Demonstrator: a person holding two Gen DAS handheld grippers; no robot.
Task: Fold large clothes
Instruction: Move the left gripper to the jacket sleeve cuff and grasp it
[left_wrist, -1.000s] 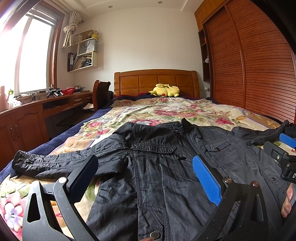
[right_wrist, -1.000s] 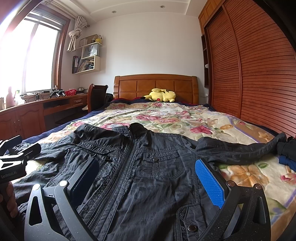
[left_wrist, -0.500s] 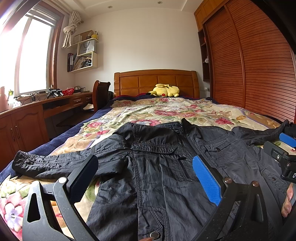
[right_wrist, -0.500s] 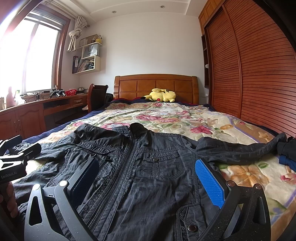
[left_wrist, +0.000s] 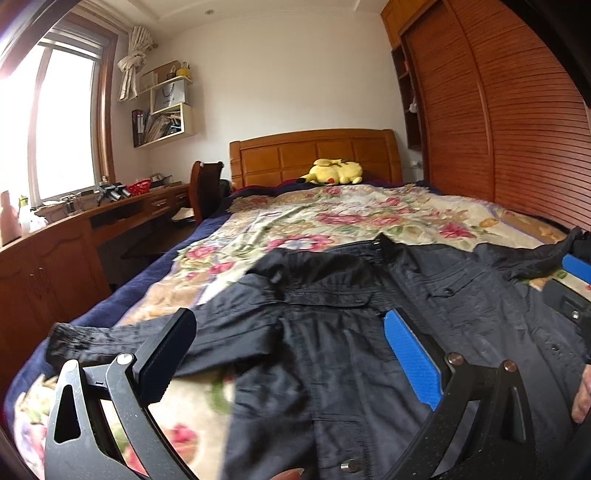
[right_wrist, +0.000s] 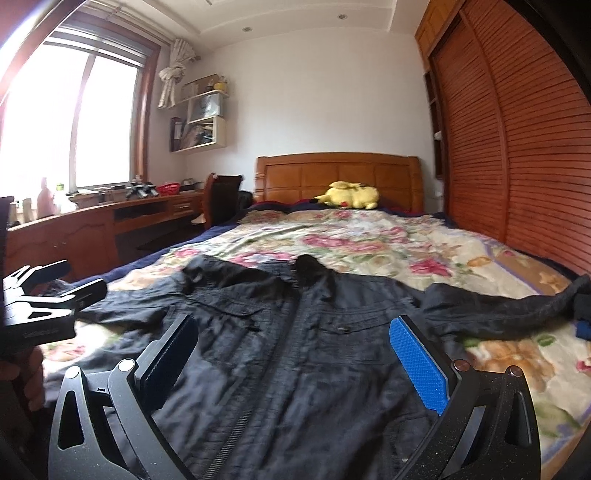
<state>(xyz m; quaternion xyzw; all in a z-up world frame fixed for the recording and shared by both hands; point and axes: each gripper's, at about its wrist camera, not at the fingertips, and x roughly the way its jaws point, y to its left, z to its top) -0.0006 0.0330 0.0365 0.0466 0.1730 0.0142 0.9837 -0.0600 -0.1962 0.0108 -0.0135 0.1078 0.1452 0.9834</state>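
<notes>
Wood-panelled wardrobe doors (right_wrist: 517, 147) are closing off one side of the bed (right_wrist: 369, 240), a desk (left_wrist: 55, 240) the other, with open floral blanket stretching up to the headboard (left_wrist: 314, 155). Lying flat across the near end is a dark jacket (right_wrist: 295, 350), front up, one sleeve (right_wrist: 517, 310) reaching toward the wardrobe-side edge, the other sleeve (left_wrist: 129, 339) trailing toward the desk-side edge. Hovering over the jacket's lower part, the left gripper (left_wrist: 291, 354) and right gripper (right_wrist: 295, 358) are both spreading their jaws wide, pinching nothing.
</notes>
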